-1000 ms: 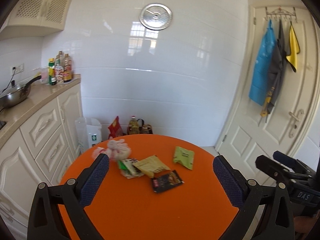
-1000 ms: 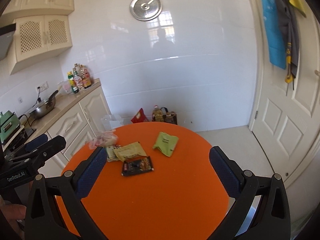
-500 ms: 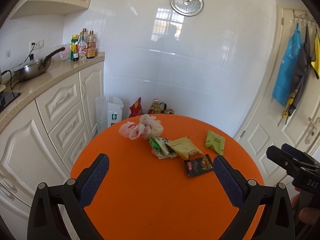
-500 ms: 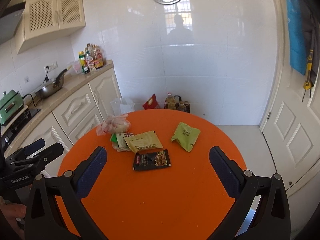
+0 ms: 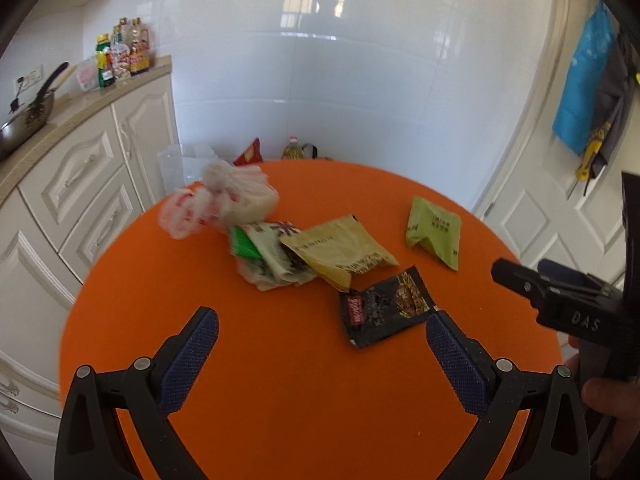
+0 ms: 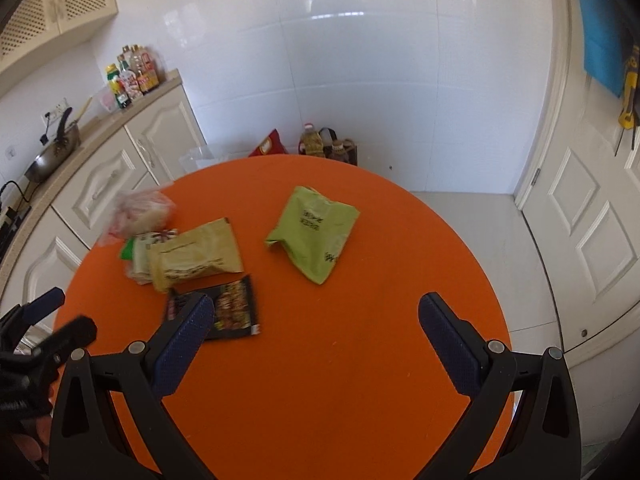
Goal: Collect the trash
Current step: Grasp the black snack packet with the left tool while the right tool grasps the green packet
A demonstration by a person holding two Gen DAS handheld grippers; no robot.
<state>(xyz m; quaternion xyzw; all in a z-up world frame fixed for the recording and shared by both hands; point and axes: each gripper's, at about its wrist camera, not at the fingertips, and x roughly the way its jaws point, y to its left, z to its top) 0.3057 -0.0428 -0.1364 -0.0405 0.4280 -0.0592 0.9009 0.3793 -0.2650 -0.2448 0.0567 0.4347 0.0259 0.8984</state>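
Observation:
Trash lies on a round orange table (image 5: 280,380): a crumpled plastic bag (image 5: 224,204), a green-and-white wrapper (image 5: 260,256), a tan packet (image 5: 340,252), a black snack packet (image 5: 384,306) and a light green packet (image 5: 434,230). My left gripper (image 5: 322,332) is open and empty above the table's near side, short of the black packet. My right gripper (image 6: 316,320) is open and empty above the table; its left finger overlaps the black packet (image 6: 232,312) in view. The green packet (image 6: 314,232) lies ahead of it.
White cabinets (image 5: 80,184) with a countertop, a pan (image 5: 24,120) and bottles (image 5: 120,52) stand on the left. A white door (image 6: 592,200) is on the right. Bags and bottles (image 6: 320,146) sit on the floor by the tiled wall behind the table.
Both grippers have come forward and tilted down over the table; the trash looks larger and closer. Both stay open and empty.

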